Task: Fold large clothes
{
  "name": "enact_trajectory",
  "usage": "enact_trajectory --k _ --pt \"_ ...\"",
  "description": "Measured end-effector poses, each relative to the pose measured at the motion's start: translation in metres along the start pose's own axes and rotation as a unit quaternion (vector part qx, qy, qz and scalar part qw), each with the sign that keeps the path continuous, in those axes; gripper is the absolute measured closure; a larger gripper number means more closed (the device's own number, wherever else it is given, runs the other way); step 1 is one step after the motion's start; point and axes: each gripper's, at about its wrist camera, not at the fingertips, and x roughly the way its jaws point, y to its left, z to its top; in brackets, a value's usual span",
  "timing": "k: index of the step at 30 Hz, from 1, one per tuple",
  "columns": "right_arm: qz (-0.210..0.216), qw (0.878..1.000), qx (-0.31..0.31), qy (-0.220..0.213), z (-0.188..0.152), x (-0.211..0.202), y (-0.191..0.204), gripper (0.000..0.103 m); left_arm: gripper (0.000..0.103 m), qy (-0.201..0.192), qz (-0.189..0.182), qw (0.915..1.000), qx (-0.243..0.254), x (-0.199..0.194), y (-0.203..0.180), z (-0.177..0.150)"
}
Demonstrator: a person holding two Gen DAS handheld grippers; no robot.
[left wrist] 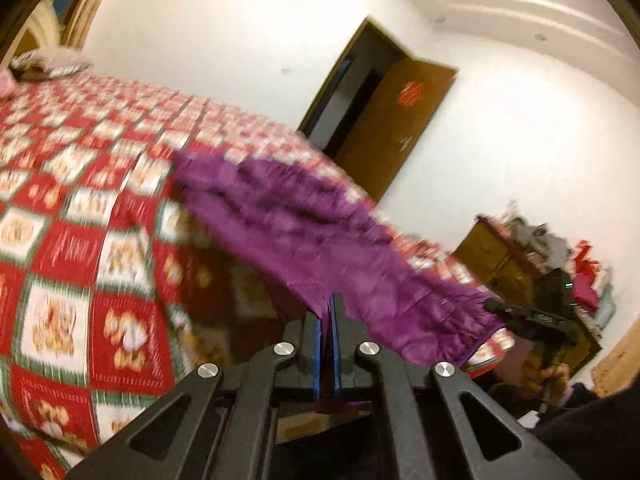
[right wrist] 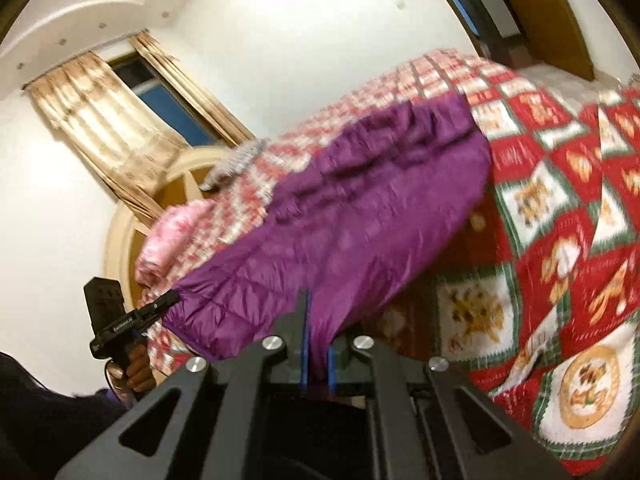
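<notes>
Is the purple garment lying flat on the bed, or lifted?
Partly lifted: its near edge hangs between the left claw and right claw, both shut on the purple garment; the far part rests on the bed.

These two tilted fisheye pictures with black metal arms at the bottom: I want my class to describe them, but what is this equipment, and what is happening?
No robot here: a person holds a two-finger tool in each hand, each carrying a forward-looking camera. One picture looks along the left tool, the other along the right tool. Each is shut on an edge of a purple quilted garment, whose far end drapes over a bed with a red checked bedspread. Each view also catches the other tool, gripped in a hand. The pictures are motion-blurred.
</notes>
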Motion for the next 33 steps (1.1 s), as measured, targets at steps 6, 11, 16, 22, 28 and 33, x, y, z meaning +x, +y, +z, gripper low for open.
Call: enact_trajectory --k 6,11,16,22,28,33 --pt "0.023 0.998 -0.033 -0.045 0.029 -0.034 0.022 0.094 0.1 -0.056 -0.035 0.9967 0.045 -0.033 -0.027 0.037" --pt "0.059 0.993 -0.042 -0.089 0.075 -0.043 0.024 0.094 0.1 -0.082 -0.006 0.9961 0.034 -0.019 -0.013 0.086" --pt "0.079 0.993 -0.009 -0.091 0.127 -0.009 -0.004 0.094 0.1 -0.054 0.08 0.9951 -0.018 0.058 0.038 0.142" --pt "0.02 0.997 0.023 -0.073 0.192 0.075 -0.045 0.094 0.1 -0.007 0.176 0.984 -0.025 0.168 0.095 0.171" --pt "-0.061 0.997 0.033 -0.038 0.221 0.158 -0.092 0.094 0.099 0.05 0.258 0.9648 -0.014 0.25 0.13 0.17" --pt "-0.144 0.99 0.004 -0.011 0.224 0.216 -0.121 0.093 0.099 0.087 0.308 0.9472 -0.018 0.297 0.16 0.162"
